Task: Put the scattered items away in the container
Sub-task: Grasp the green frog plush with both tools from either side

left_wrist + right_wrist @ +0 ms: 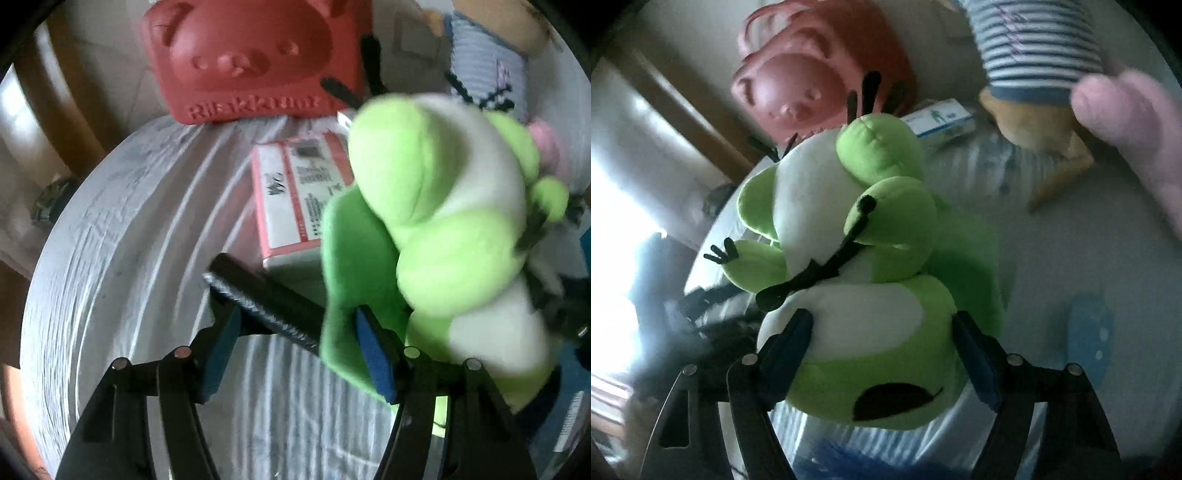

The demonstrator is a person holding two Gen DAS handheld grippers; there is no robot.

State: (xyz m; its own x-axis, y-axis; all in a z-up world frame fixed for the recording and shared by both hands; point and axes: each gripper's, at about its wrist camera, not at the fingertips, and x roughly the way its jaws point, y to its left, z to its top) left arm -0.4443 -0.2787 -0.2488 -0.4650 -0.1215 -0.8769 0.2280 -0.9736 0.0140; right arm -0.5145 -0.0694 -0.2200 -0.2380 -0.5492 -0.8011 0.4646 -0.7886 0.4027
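Observation:
A green and white plush toy (849,295) is held above the round white table (1052,258) by my right gripper (882,343), whose blue-padded jaws are shut on its body. In the left wrist view the same plush (443,221) fills the right side. My left gripper (295,347) holds a black bar-shaped item (266,299) crosswise between its jaws, and the plush's green flap hangs over the right finger. The red bear-faced container (251,59) stands at the table's far edge; it also shows in the right wrist view (812,88).
A red and white box (295,195) lies on the table (110,258) beyond my left gripper. A blue and white box (938,118) lies near the container. A doll in a striped shirt (1034,48) and a pink plush (1137,125) are at the far right.

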